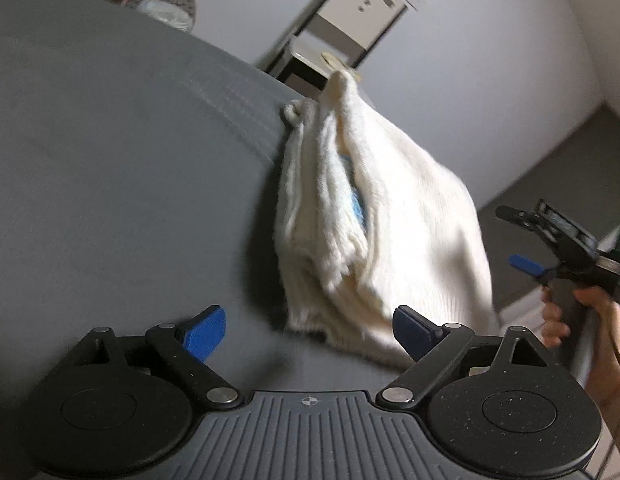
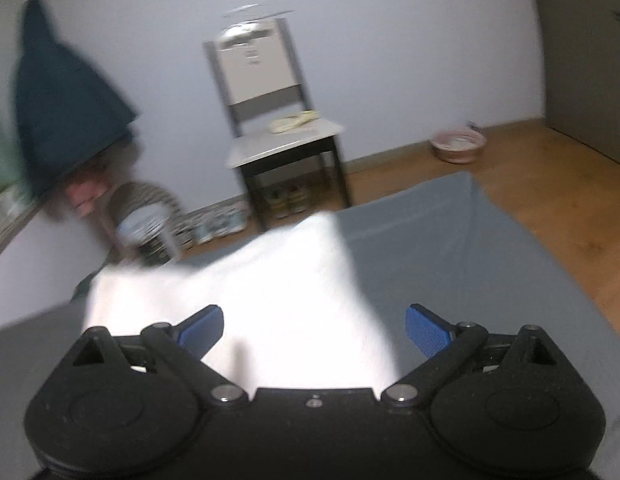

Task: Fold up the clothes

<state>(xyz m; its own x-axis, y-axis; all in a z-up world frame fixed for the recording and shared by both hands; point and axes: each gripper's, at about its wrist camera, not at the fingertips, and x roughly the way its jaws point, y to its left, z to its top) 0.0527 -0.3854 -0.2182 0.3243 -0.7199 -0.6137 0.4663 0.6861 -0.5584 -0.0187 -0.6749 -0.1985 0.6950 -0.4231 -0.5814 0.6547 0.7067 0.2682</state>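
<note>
My left tongs (image 1: 307, 330) and right tongs (image 2: 314, 330) stand spread, holding nothing. The cream knit sweater (image 1: 374, 216) lies layered near the edge of the grey bed (image 1: 109, 168). Soft, light, limp: grip 2 layered corners.

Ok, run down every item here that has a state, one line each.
Left gripper: open, fingers spread, holding nothing.
Right gripper: open, fingers spread, holding nothing.
Cream knit garment: folded into a bundle, lying on the grey bed, layered edges showing, a blue patch visible between the layers.
Chair: upright by the wall, a small pale item on its seat.
Dark blue garment: hanging against the wall.
</note>
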